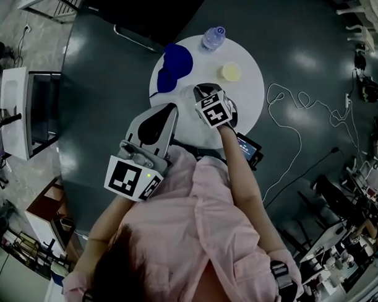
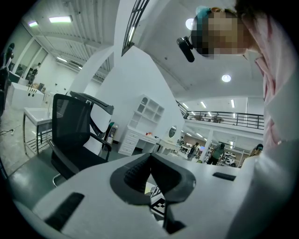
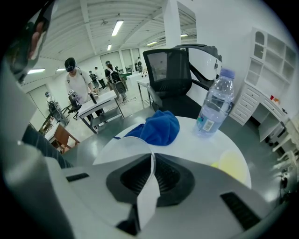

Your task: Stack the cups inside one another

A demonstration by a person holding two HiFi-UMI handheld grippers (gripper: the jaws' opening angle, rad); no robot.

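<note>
One arm [image 1: 240,170] outstretched, right tool [image 3: 152,157] tipped down, pinching cup [image 3: 120,149].

The left gripper [image 2: 150,159] is holding its two jaws together, tips touching, with nothing gripped between them. A black-and-white marker pattern [image 2: 158,204] is showing through the narrow gap below the tips. A black office chair [image 2: 74,135] is standing at the left, with a white shelf unit [image 2: 147,112] behind it. The person is leaning in at the upper right, a pink sleeve [image 2: 276,112] filling that edge. Several people [image 2: 217,151] are standing in the far background.
</note>
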